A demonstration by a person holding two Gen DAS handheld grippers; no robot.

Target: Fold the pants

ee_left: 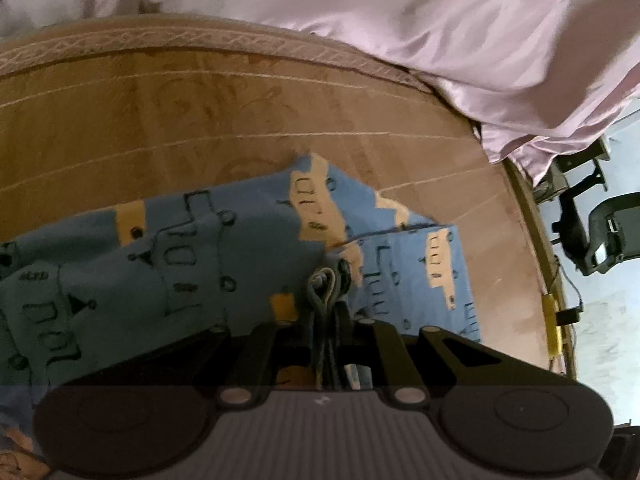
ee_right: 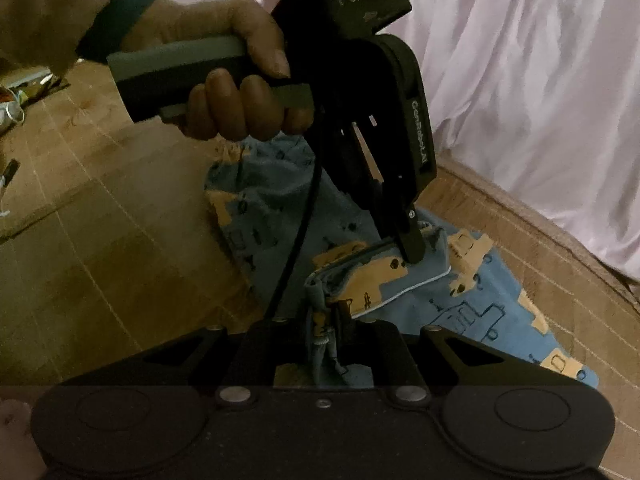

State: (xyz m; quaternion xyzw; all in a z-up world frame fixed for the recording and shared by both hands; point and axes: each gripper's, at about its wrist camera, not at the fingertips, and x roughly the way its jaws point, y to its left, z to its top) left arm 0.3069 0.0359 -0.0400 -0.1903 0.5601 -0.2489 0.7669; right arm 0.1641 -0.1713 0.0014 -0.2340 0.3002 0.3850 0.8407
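Your pants, blue with tan vehicle print, lying rumpled on the brown mat, one hemmed edge lifted and folded over

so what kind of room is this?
Probably a bedroom: the pants lie on a brown quilted mattress with stitched piping, and pink satin bedding is bunched along its far edge.

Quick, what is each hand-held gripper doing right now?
Left hand-held gripper: shut on the pants.
Right hand-held gripper: shut on the pants too.
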